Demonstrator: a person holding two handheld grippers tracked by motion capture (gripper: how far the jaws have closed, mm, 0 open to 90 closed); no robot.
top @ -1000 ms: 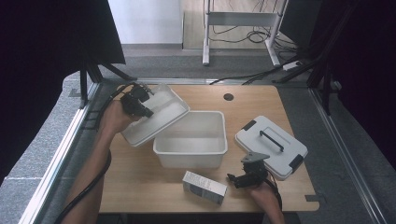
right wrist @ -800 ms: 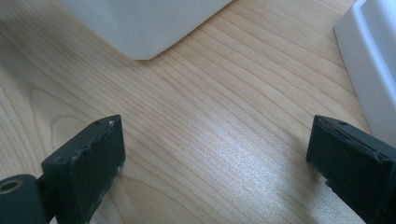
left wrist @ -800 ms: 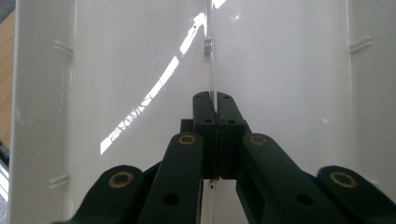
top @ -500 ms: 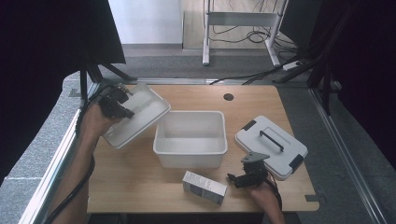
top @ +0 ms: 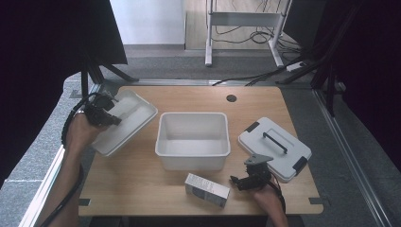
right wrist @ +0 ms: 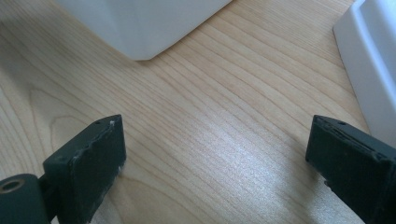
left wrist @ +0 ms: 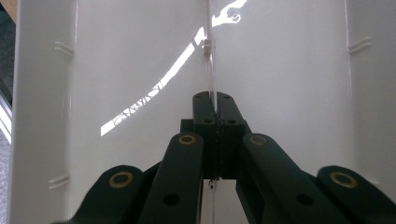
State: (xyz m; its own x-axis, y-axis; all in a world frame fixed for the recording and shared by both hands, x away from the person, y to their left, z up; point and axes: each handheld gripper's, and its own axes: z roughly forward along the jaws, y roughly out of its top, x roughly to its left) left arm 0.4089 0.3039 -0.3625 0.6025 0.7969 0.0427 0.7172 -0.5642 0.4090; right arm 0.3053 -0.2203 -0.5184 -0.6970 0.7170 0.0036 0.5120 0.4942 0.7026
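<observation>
A shallow white tray (top: 127, 118) with a thin centre rib hangs tilted over the table's left edge. My left gripper (top: 112, 121) is shut on that rib; in the left gripper view the jaws (left wrist: 212, 105) pinch it, with the tray's floor (left wrist: 116, 70) behind. An open white bin (top: 193, 161) stands mid-table. My right gripper (top: 239, 181) rests low at the front right with its jaws wide apart over bare wood (right wrist: 217, 149), nothing between them. It sits between the bin's corner (right wrist: 140, 23) and a white lid (right wrist: 373, 60).
The white lid (top: 279, 156), with a black handle and black latches, lies right of the bin. A small grey-and-white carton (top: 207, 190) lies by the front edge, just left of the right gripper. A round cable hole (top: 231, 98) is at the table's back.
My left hand has carried the white tray leftward and slightly down, away from the bin and towards the table's left edge. The right gripper has stayed put.
</observation>
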